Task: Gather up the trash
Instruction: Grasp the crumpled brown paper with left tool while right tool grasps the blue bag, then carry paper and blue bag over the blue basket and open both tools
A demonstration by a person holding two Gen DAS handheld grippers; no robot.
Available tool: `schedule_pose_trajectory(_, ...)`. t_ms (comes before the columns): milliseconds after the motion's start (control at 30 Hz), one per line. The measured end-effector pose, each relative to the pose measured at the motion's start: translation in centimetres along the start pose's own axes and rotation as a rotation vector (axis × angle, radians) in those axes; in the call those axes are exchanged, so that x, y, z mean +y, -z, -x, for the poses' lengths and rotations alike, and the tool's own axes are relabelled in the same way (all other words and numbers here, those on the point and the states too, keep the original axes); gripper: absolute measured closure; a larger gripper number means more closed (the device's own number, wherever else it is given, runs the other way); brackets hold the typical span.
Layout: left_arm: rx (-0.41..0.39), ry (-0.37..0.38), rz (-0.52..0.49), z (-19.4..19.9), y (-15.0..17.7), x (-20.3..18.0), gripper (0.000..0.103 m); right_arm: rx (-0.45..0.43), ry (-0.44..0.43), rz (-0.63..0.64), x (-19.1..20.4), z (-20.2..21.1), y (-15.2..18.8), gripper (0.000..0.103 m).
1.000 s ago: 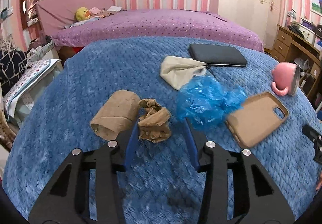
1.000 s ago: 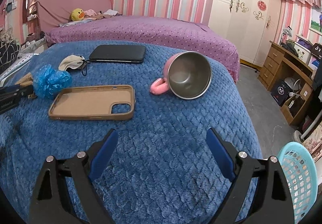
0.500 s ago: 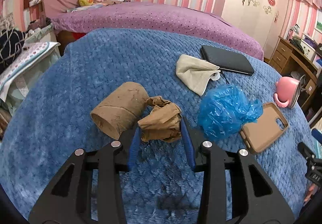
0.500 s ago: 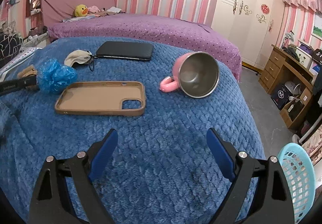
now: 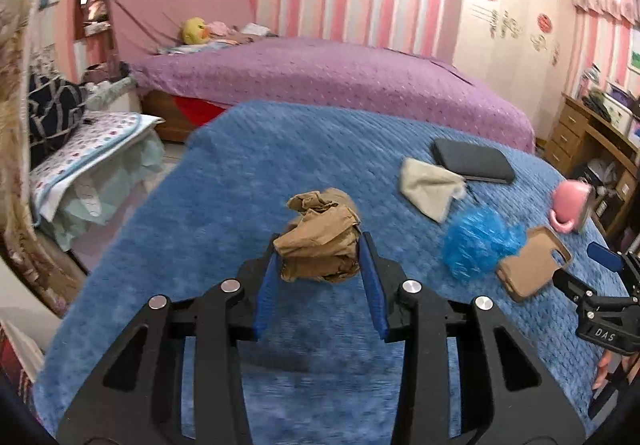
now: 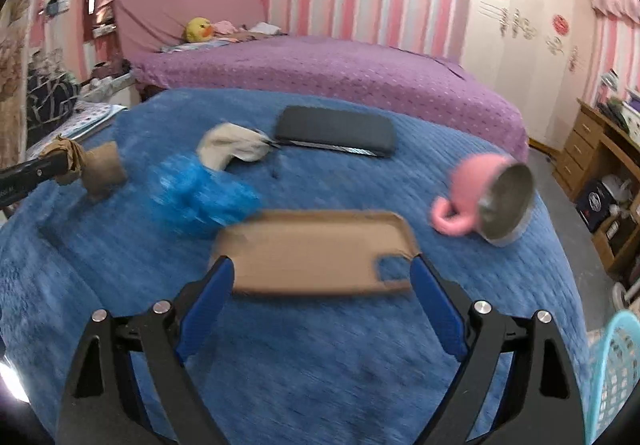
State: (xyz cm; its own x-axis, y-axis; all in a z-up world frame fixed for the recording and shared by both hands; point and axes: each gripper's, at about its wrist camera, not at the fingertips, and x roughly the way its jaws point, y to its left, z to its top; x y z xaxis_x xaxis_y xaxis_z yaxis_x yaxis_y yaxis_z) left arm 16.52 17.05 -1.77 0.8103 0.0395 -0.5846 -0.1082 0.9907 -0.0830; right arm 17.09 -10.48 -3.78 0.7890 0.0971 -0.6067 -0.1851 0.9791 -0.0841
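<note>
The left gripper (image 5: 320,257) was clamped on a crumpled wad of brown paper (image 5: 318,245), its jaws having just closed on it, and held the wad lifted off the blue blanket (image 5: 248,173). The right gripper (image 6: 322,277) stood wide and empty, its blue fingers (image 6: 210,297) flanking a tan phone case (image 6: 316,249) without pinching it. A blue plastic bag (image 6: 192,193) lay beside the case, a cardboard tube (image 6: 104,169) lay farther left, and a turquoise basket (image 6: 616,369) stood beyond the blanket's edge.

Cardboard roll (image 6: 103,169) hidden behind paper wad (image 5: 320,241) in left view; basket (image 6: 612,373) cut off.
</note>
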Motion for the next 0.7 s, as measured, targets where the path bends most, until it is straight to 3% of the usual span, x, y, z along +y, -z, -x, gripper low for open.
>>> schedule_pose_trajectory(167, 0.003, -0.079, 0.002, -0.4, -0.1, 1.8, 0.066, -0.015, -0.051, 0.054, 4.1, -1.5, -2.4, 0.015)
schedule_pose_trajectory(367, 0.027, -0.087, 0.04, -1.1, 0.1, 3.6, 0.066, 0.02, -0.097, 0.081, 7.2, -4.4, -3.6, 0.018)
schedule_pose_trajectory(500, 0.026, -0.083, 0.043, -0.9, 0.1, 3.4, 0.066, 0.08, -0.134, 0.105, 8.0, -6.4, -3.2, 0.047)
schedule_pose_trajectory(700, 0.031, -0.077, 0.034, -0.9, 0.1, 2.7, 0.066, 0.028, -0.171, 0.114, 7.7, -5.0, -3.1, 0.069)
